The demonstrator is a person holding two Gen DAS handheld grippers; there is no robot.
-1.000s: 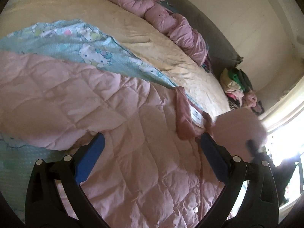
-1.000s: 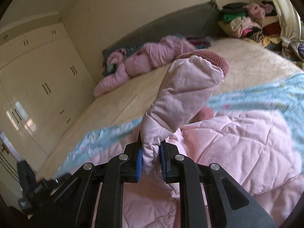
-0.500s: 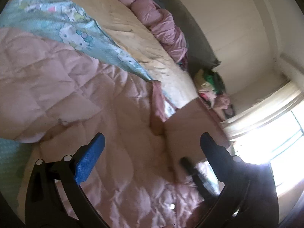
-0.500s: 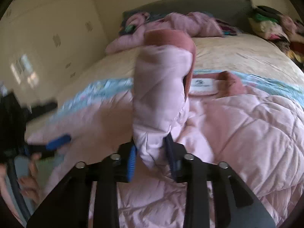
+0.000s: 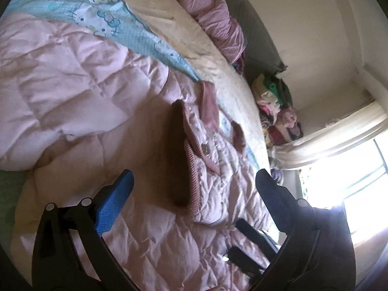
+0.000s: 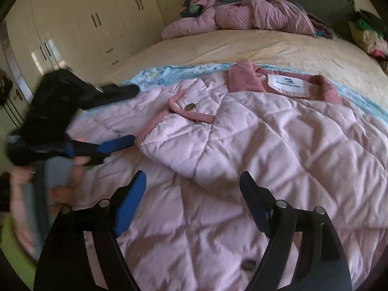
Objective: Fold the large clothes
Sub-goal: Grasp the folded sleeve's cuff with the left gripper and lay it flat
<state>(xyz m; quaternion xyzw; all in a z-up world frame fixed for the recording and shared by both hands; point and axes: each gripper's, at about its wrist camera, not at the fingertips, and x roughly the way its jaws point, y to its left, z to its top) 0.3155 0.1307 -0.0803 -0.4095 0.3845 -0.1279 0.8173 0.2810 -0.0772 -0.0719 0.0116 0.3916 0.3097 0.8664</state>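
Note:
A large pink quilted jacket (image 6: 254, 150) lies spread on the bed, collar with white label (image 6: 288, 84) at the far side. One sleeve (image 6: 184, 135) with a ribbed cuff lies folded across the jacket's body; it also shows in the left wrist view (image 5: 213, 169). My right gripper (image 6: 192, 198) is open and empty, just in front of the sleeve. My left gripper (image 5: 194, 191) is open and empty above the jacket, its fingers on either side of the sleeve cuff; it appears at the left of the right wrist view (image 6: 132, 114).
A light blue cartoon-print sheet (image 5: 101, 21) lies under the jacket on the cream bedcover (image 6: 230, 46). Another pink garment (image 6: 242, 17) lies at the headboard. A pile of clothes (image 5: 276, 106) sits by the window. Wardrobe doors (image 6: 80, 31) stand left.
My right gripper carried the sleeve across the jacket, opened and let it go; the sleeve now lies flat. My left gripper stayed open and shifted over the jacket.

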